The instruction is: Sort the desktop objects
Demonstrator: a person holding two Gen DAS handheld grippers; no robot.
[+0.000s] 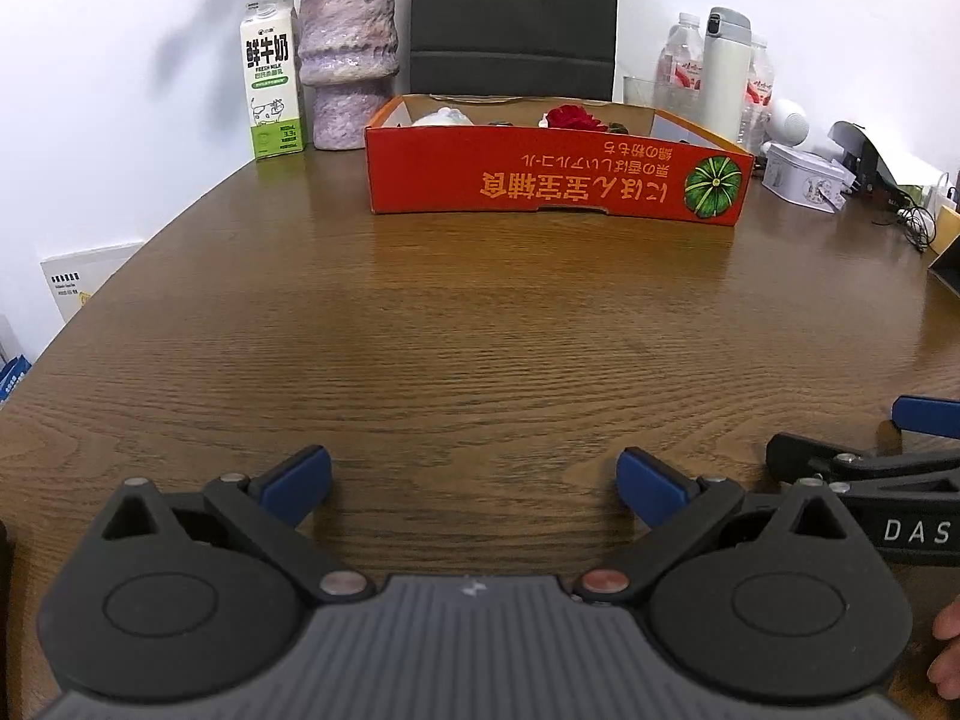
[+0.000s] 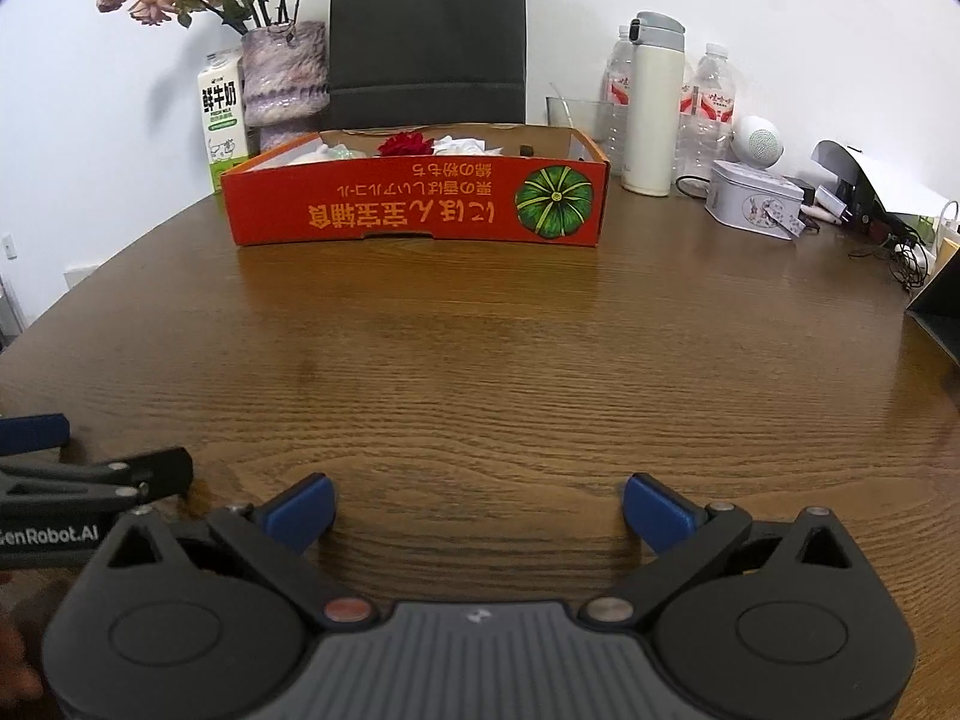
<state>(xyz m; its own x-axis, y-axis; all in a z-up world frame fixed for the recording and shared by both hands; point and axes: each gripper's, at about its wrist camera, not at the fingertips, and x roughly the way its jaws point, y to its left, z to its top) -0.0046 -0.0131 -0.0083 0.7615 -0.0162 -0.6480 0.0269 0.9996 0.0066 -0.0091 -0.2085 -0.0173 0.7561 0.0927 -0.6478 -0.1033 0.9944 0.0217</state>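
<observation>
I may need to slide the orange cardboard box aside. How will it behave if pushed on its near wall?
The orange cardboard box is low and wide, so it should slide on the smooth wooden table rather than tip. Its thin wall, with a notch at the bottom edge, may flex. The red rose and other contents look light, so it probably moves easily.

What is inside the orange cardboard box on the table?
Over the front wall of the orange box, a red rose and white crumpled items are visible. The wall hides the box floor, so anything lower cannot be seen.
</observation>
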